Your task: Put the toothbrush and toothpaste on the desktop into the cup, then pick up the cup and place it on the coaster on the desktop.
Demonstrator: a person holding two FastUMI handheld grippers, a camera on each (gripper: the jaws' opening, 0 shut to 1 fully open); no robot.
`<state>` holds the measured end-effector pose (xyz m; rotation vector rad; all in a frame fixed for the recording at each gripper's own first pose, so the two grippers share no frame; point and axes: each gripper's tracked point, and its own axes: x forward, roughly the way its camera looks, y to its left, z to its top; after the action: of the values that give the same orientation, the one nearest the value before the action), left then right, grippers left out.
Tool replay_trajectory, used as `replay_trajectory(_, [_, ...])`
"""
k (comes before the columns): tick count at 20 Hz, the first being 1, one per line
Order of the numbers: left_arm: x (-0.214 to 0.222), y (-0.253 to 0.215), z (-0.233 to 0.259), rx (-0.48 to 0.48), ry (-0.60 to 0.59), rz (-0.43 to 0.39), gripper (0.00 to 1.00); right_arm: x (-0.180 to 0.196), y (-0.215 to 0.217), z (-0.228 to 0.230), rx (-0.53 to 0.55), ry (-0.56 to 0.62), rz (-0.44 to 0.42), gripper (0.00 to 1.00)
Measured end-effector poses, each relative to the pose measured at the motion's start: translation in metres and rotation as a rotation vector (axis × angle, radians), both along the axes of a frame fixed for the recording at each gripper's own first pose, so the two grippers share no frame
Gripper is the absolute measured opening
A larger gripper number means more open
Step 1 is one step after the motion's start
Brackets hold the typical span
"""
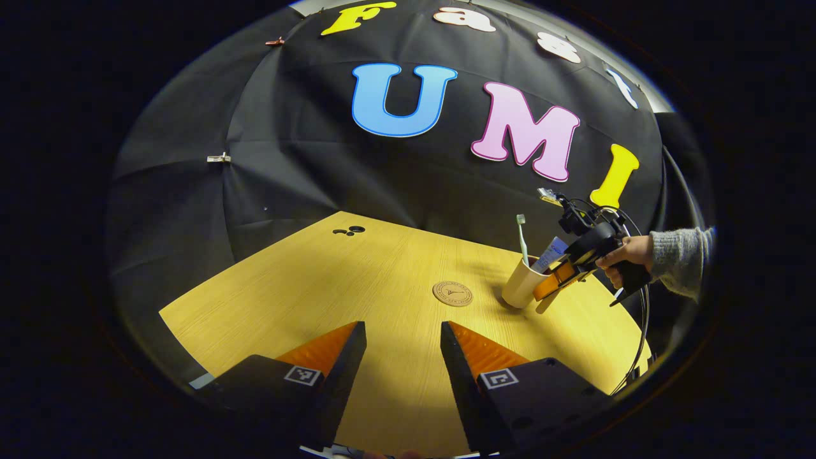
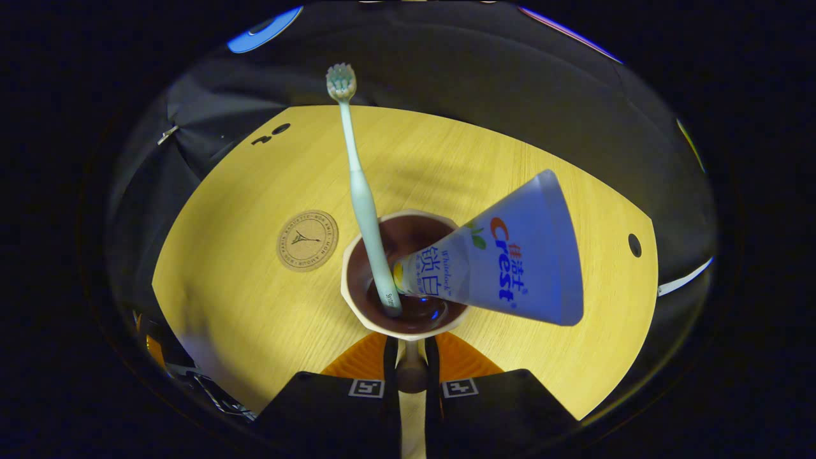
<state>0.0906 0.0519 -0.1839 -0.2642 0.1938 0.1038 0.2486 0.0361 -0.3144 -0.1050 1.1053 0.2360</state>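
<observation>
A cream cup [image 2: 349, 284] with a brown inside holds a pale green toothbrush [image 2: 360, 185], head up, and a blue-and-white toothpaste tube [image 2: 510, 261] leaning to the right. My right gripper [image 2: 411, 358] is shut on the cup's handle, just below the rim. In the left gripper view the cup [image 1: 520, 287] leans a little at the table's right, with the toothbrush [image 1: 522, 236] and toothpaste [image 1: 552, 251] sticking out and the right gripper [image 1: 556, 282] on its right side. The round brown coaster [image 1: 452, 294] [image 2: 307, 240] lies just left of the cup. My left gripper [image 1: 403, 338] hangs open over the near table.
The light wooden table [image 1: 319, 280] has small dark holes [image 1: 349, 231] near its far edge and one hole [image 2: 634, 245] at its right side. A hand [image 1: 628, 252] in a grey sleeve [image 1: 679, 258] holds the right gripper, and cables trail down from it past the table's right edge.
</observation>
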Motion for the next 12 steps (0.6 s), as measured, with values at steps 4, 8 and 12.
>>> replay_trajectory(4, [-0.004,0.007,0.004,0.001,-0.008,0.0,0.76,0.013,0.037,0.018,0.029,-0.014,0.057,0.18])
replay_trajectory(8, [-0.013,0.018,0.006,-0.028,-0.016,0.011,0.76,0.027,0.084,0.019,0.05,-0.01,0.109,0.18])
replay_trajectory(12, [-0.022,0.028,-0.001,-0.047,-0.005,0.021,0.76,0.034,0.122,0.01,0.052,0.016,0.145,0.18])
